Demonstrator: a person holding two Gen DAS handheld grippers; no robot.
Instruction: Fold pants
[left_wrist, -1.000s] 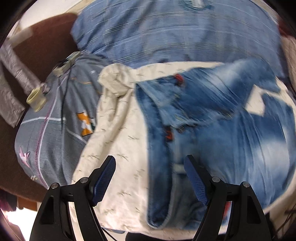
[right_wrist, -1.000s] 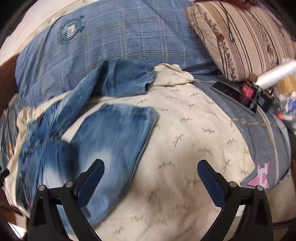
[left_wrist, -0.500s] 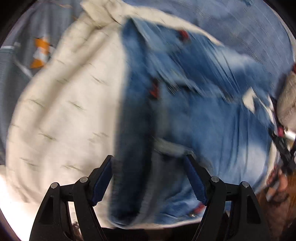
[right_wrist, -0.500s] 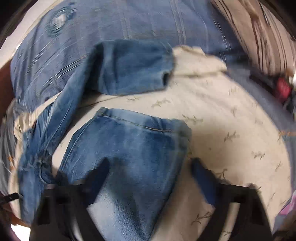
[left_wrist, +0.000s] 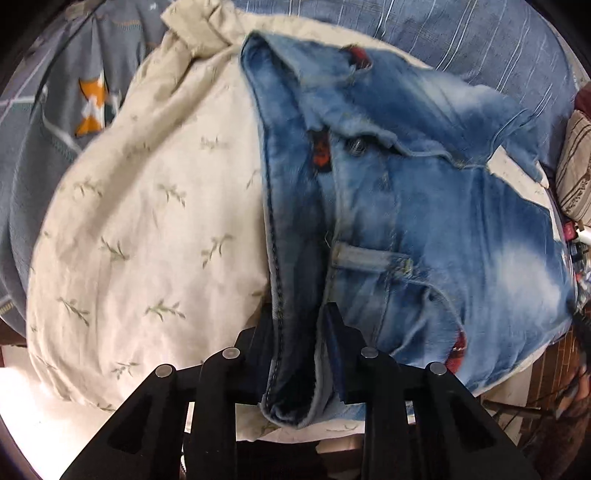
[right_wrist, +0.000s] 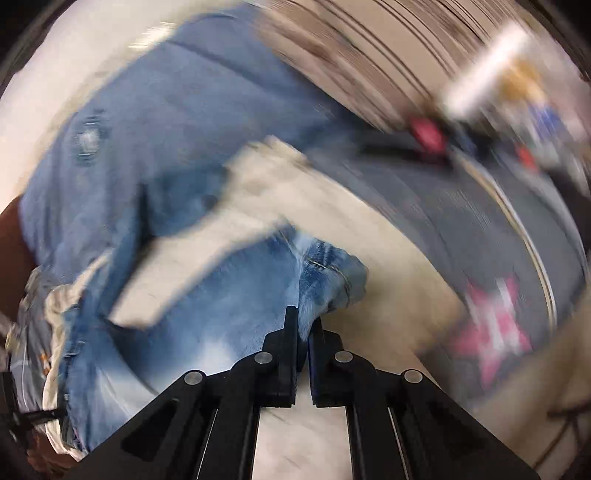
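Observation:
Faded blue jeans (left_wrist: 424, 206) lie crumpled on a cream leaf-print cloth (left_wrist: 147, 221) on a bed. In the left wrist view my left gripper (left_wrist: 297, 314) points steeply down. Its jaws are closing, with the folded waistband edge (left_wrist: 295, 258) pinched between the pads. In the blurred right wrist view my right gripper (right_wrist: 304, 317) is shut on the bunched hem end of one pant leg (right_wrist: 332, 280). The rest of the jeans (right_wrist: 221, 314) trails off to its left, and the other leg lies farther back.
Blue striped bedding (left_wrist: 443, 33) lies behind the jeans. A grey quilt with an orange star (left_wrist: 92, 107) is on the left. A striped pillow (right_wrist: 369, 55), small red and white items (right_wrist: 424, 133) and a pink star patch (right_wrist: 495, 332) are to the right.
My left gripper dropped onto the waistband and its wide jaws narrowed around it. My right gripper shut on the leg hem and swung, which blurred its view.

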